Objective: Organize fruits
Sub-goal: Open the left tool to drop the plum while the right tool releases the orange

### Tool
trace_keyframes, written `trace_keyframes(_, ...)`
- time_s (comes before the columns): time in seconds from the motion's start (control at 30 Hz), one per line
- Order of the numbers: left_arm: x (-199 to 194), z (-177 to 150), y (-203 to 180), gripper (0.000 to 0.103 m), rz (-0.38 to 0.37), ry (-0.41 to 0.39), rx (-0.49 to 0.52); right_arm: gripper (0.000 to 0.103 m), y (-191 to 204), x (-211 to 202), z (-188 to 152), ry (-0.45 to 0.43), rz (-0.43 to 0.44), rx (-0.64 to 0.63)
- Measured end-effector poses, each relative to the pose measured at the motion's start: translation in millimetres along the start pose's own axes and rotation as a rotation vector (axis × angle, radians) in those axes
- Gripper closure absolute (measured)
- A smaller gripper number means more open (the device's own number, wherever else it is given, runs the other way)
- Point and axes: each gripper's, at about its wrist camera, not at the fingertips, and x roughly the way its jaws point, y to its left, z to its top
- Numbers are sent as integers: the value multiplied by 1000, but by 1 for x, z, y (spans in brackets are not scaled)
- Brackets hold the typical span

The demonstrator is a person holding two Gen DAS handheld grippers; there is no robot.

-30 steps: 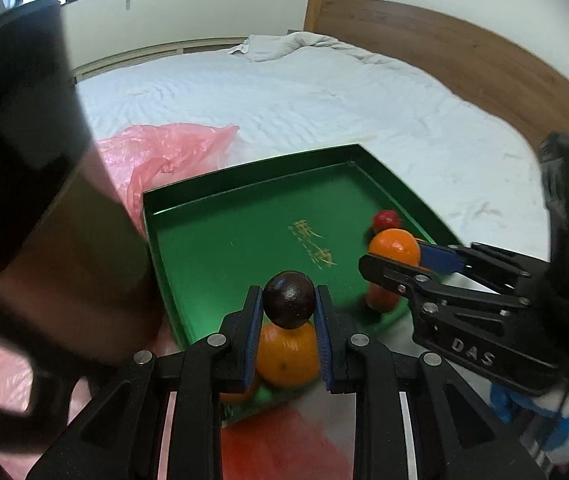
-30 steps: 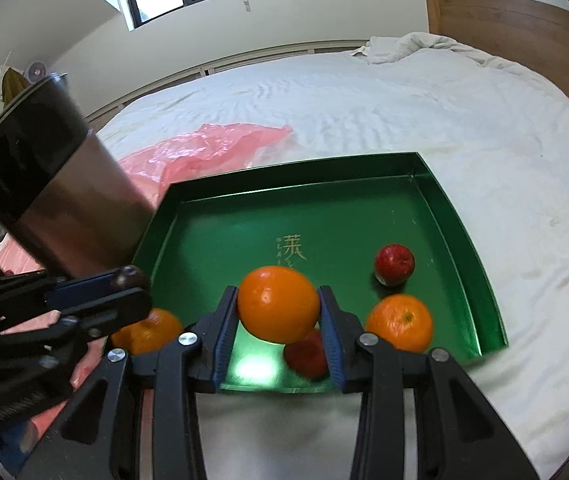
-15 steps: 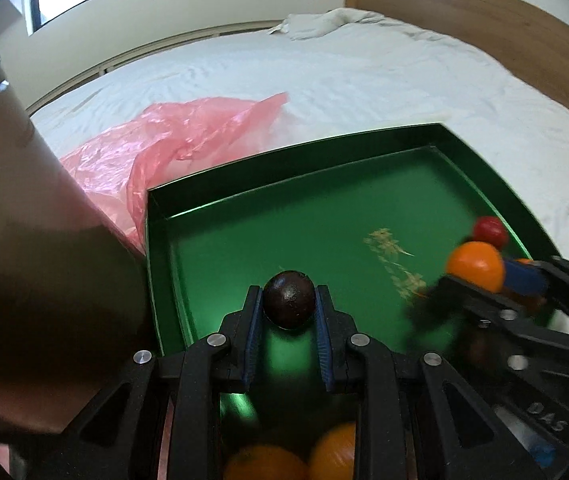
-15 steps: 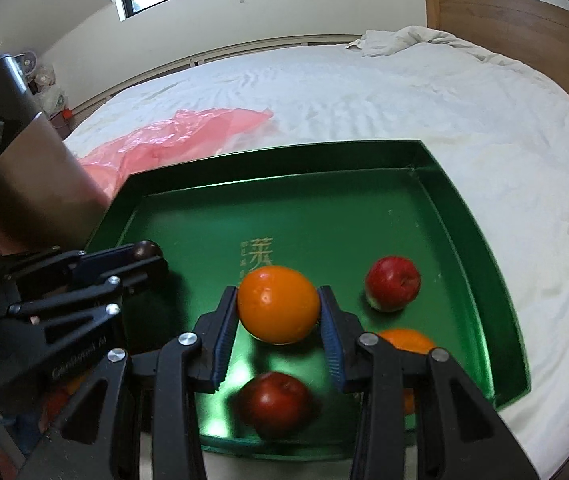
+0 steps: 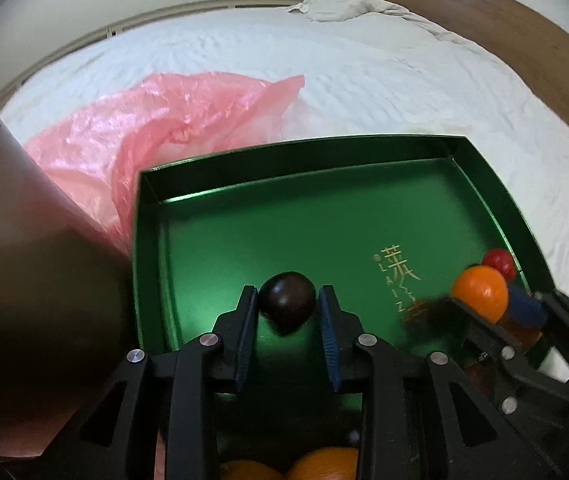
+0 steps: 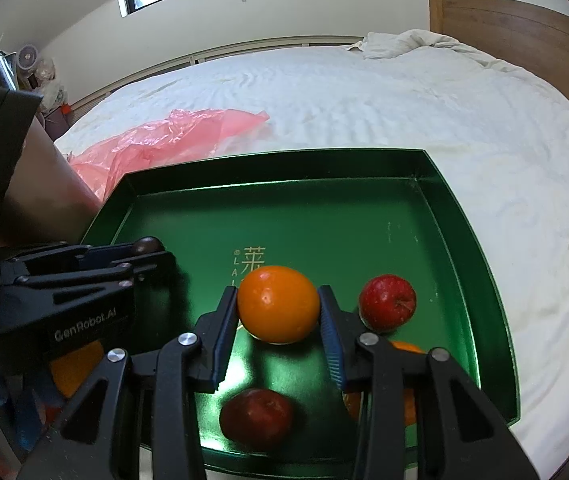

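Compared with a second ago, both grippers sit lower and further in over the green tray (image 5: 348, 216), whose rear wall now shows whole, and the left gripper (image 5: 287, 308) has just been easing its jaws apart: the dark round fruit (image 5: 287, 300) sits between the blue pads, the left pad touching or nearly so, a thin gap showing at the right pad, so the grip looks released. The right gripper (image 6: 278, 312) is as before, clamped on the orange (image 6: 278, 304), pads pressed to both sides, held just above the tray floor. Left to right: pink plastic bag (image 5: 172, 120) on the white bed (image 5: 364, 64), lying against the tray's left rear corner; dark fruit near the tray's left wall; gold lettering at centre floor; orange beside it; red apple (image 6: 387, 303) just right of the orange; a second, darker apple (image 6: 256, 414) and another orange (image 6: 404, 408) near the front edge, the latter partly hidden by the finger. Open room: the tray's rear half is bare green floor. Tray walls upright, low, glossy. Dark fruit smooth, near black, slightly shiny.
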Motion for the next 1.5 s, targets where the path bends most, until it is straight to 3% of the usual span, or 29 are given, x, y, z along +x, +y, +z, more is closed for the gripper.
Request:
trace_keyframes(0.53, -22, 2, -17, 77, -33, -45, 63, 65, -1, -2, 0, 12, -5, 3)
trace_keyframes(0.6, -27, 5, -17, 77, -26, -54, 69, 50, 0, -5, 1, 9, -8, 4)
trace_keyframes(0.63, -30, 6, -18, 77, -28, -56, 70, 37, 0, -8, 3, 0, -8, 8)
trace_keyframes(0.67, -34, 7, -18, 77, -29, -59, 71, 34, 0, -12, 4, -8, -6, 11)
trace_keyframes(1.0, -81, 15, -18, 77, -30, -106, 85, 31, 6, -51, 13, -40, -26, -2)
trace_keyframes(1.07, -93, 13, -19, 76, -35, -114, 91, 25, 5, -61, 11, -47, -31, 4)
trace_keyframes(1.5, -184, -27, -22, 70, -61, -193, 160, 22, 13, -130, -10, -76, -45, 23)
